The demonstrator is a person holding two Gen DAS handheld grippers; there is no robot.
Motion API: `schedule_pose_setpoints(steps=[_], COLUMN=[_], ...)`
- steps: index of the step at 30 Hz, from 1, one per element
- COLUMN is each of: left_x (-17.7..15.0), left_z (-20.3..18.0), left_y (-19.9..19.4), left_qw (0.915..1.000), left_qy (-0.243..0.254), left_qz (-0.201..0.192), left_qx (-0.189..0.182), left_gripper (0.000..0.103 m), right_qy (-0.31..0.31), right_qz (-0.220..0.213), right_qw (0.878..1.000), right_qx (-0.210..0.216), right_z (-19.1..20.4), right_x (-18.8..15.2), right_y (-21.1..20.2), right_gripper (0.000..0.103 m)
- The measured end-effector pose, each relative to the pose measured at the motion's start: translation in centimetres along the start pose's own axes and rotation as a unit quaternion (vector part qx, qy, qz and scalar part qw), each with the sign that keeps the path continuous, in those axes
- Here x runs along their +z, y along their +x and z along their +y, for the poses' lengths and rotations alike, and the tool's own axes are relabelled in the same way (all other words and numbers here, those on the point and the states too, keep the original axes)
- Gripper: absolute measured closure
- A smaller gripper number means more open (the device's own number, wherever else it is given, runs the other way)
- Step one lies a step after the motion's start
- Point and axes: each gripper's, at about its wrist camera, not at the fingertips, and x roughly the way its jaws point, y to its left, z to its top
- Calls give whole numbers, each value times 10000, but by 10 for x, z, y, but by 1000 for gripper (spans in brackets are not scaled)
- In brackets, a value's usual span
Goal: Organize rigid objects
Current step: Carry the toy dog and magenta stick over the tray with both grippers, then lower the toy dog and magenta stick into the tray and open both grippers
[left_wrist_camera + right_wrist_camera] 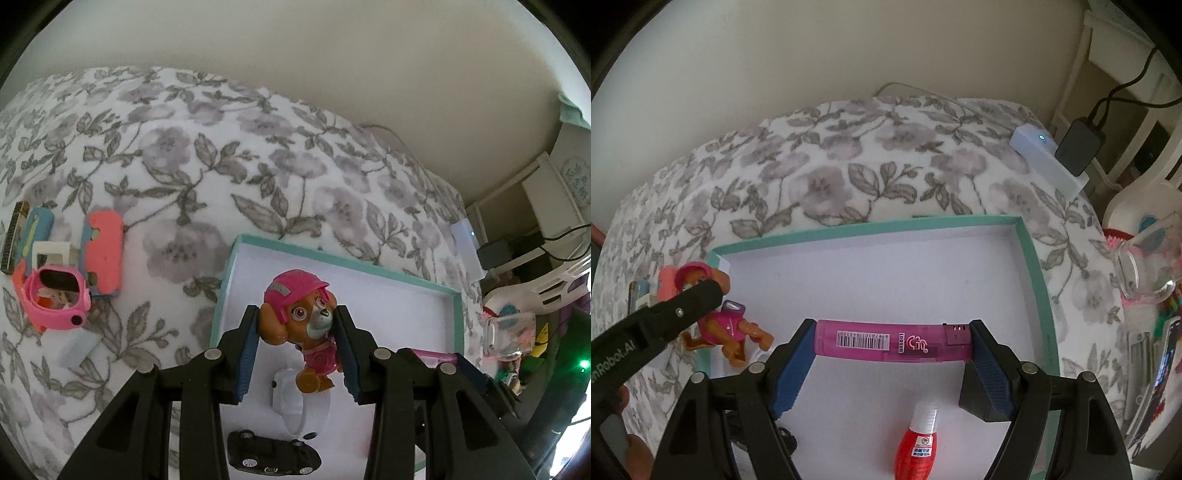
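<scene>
My left gripper point(297, 334) is shut on a brown toy dog with a pink helmet point(301, 314), held by the head above the near left part of a teal-rimmed white tray point(223, 280). The dog point(729, 328) and the left gripper also show in the right wrist view at the tray's left rim. My right gripper point(892, 341) is shut on a pink lighter point(894, 341), gripped end to end over the tray point(1032, 266). In the tray lie a black toy car point(273, 456), a white object point(291, 402) and a red bottle point(916, 443).
The tray sits on a floral blanket point(184, 155). Left of it lie a pink toy watch point(57, 299), a coral and blue case point(105, 254), a white frame point(51, 253) and a pale block point(77, 349). A white device point(1047, 158), cables and a clear cup point(1145, 258) are at the right.
</scene>
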Motion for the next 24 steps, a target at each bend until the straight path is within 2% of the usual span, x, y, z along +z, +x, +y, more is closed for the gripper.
schedule_pose_setpoints(steps=[9, 15, 20, 24], left_x=[-2, -6, -6, -4], left_z=[4, 2, 2, 4], left_y=[10, 21, 20, 17], left_qw=[10000, 9998, 9997, 9991], left_qy=[-70, -30, 6, -4], left_qz=[25, 176, 152, 159], left_qx=[-30, 73, 202, 381], left_gripper=[61, 62, 61, 52], right_qy=[-10, -65, -119, -171], right_qz=[149, 229, 243, 272], right_qw=[9999, 9997, 9996, 9994], right_qx=[-50, -64, -110, -124], right_z=[-1, 0, 1, 3], right_x=[-2, -3, -4, -4], right_y=[8, 13, 15, 16], right_gripper=[20, 20, 20, 20])
